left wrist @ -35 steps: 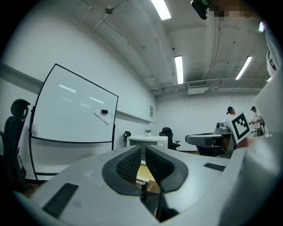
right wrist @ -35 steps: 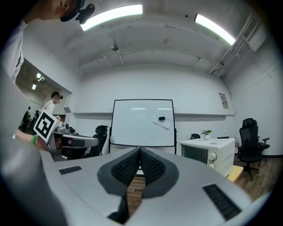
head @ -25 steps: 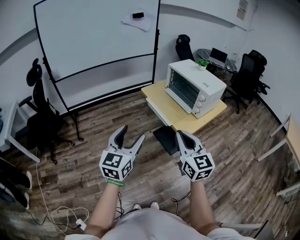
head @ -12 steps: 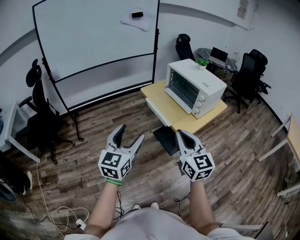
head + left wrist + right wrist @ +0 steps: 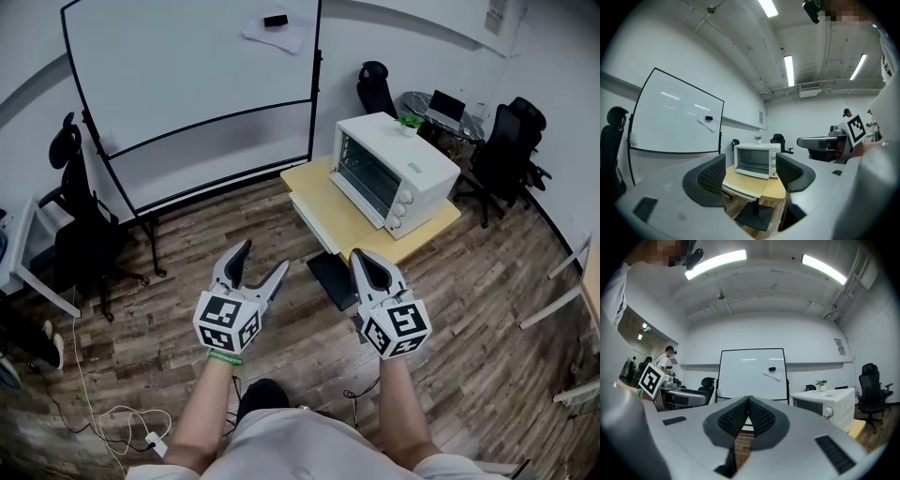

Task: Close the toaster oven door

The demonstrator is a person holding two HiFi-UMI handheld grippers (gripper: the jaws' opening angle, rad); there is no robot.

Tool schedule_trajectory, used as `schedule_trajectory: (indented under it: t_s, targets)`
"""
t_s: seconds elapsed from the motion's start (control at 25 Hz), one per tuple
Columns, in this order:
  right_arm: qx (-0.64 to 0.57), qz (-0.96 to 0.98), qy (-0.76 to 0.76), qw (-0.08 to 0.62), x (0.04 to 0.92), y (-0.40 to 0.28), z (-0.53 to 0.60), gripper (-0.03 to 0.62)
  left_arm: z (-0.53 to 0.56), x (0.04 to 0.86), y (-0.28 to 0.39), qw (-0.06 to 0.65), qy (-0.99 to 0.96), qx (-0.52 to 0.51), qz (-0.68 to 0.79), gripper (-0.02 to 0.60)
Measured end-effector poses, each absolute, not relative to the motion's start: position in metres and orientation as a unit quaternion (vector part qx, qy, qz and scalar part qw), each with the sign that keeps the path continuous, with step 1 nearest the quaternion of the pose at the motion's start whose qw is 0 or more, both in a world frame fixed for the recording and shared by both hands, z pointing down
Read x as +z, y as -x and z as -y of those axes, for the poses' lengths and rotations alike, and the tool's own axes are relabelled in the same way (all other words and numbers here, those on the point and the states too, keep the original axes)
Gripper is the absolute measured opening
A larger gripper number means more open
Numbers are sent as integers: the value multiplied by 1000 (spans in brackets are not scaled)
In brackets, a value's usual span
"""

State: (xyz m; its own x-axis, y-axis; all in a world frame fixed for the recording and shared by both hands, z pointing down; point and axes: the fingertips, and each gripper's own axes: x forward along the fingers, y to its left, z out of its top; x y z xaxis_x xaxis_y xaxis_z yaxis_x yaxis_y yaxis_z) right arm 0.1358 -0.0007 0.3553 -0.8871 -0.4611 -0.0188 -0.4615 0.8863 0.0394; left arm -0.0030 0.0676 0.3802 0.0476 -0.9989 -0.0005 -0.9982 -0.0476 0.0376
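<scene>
The white toaster oven (image 5: 398, 169) stands on a small wooden table (image 5: 352, 230) across the room, well beyond both grippers. Its dark front faces left, with a rack visible behind it. From here I cannot tell how its door stands. My left gripper (image 5: 261, 258) hangs over the wood floor with its jaws wide apart and nothing between them. It frames the oven (image 5: 757, 159) and the table (image 5: 754, 185) in the left gripper view. My right gripper (image 5: 362, 257) is shut and empty, pads touching (image 5: 748, 401). The oven (image 5: 825, 408) sits to its right.
A rolling whiteboard (image 5: 187, 84) stands behind the table to the left. Office chairs sit at the left (image 5: 80, 234) and behind the oven (image 5: 506, 150). A small plant (image 5: 406, 123) sits on the oven. Cables (image 5: 112, 422) lie on the floor near my feet.
Both grippers keep nearly the same pose. The view has shifted a little and a dark shoe now shows below the grippers.
</scene>
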Motion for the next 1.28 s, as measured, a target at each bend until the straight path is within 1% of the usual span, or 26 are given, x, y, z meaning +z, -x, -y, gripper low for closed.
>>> schedule_trajectory:
  t_s: [0.2,0.44,0.8,1.04,1.28]
  targets:
    - [20,-972,235,4,359,-123,29,0,-37,385,14,15,-726,-10,688,310]
    - [21,-968,248,-3,374,-88,80,0,20,396,49,12,-739,-11,674,310]
    - [15,-952,304,-19,382,-4,178,0,130,395,136,3,-783,-3,623,310]
    - [11,-936,351,-24,377,44,235,0,200,393,184,9,-818,0,575,310]
    - [20,-922,386,-23,364,60,266,0,249,390,197,12,-845,-3,535,310]
